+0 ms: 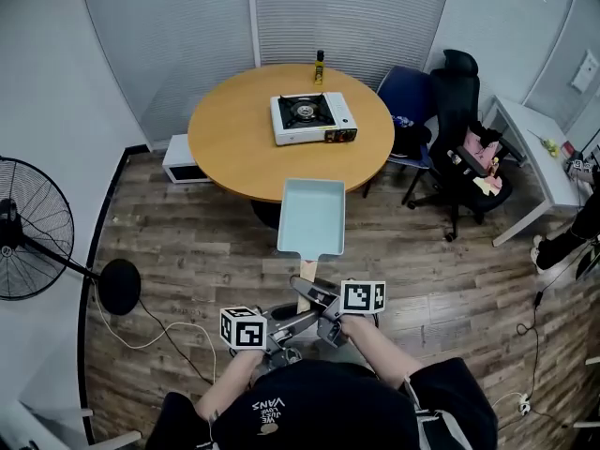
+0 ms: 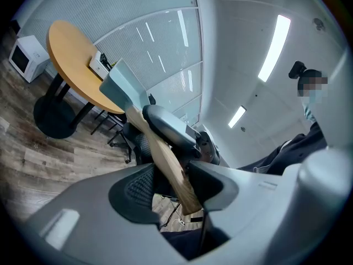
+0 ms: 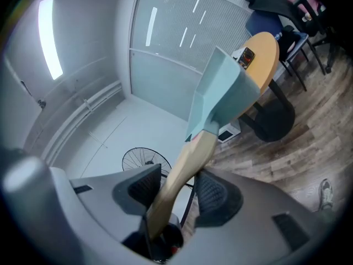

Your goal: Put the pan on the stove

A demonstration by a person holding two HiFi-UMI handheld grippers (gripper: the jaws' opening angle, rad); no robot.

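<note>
A light blue rectangular pan (image 1: 311, 216) hangs in the air in front of the round wooden table (image 1: 234, 148), its wooden handle (image 1: 307, 275) pointing back toward me. My left gripper (image 1: 298, 323) and right gripper (image 1: 321, 302) are both shut on that handle, the right one closer to the pan. A white portable gas stove (image 1: 314, 118) sits on the table's far half. In the left gripper view the handle (image 2: 165, 159) runs between my left gripper's (image 2: 174, 184) pads up to the pan (image 2: 118, 87). In the right gripper view my right gripper (image 3: 179, 189) clamps the handle (image 3: 187, 164) below the pan (image 3: 220, 93).
A small bottle (image 1: 319, 67) stands behind the stove. A standing fan (image 1: 28, 242) is on the left, with a white box (image 1: 183, 159) on the floor by the table. Office chairs (image 1: 455, 111) and a white desk (image 1: 539, 153) crowd the right. Cables lie on the wood floor.
</note>
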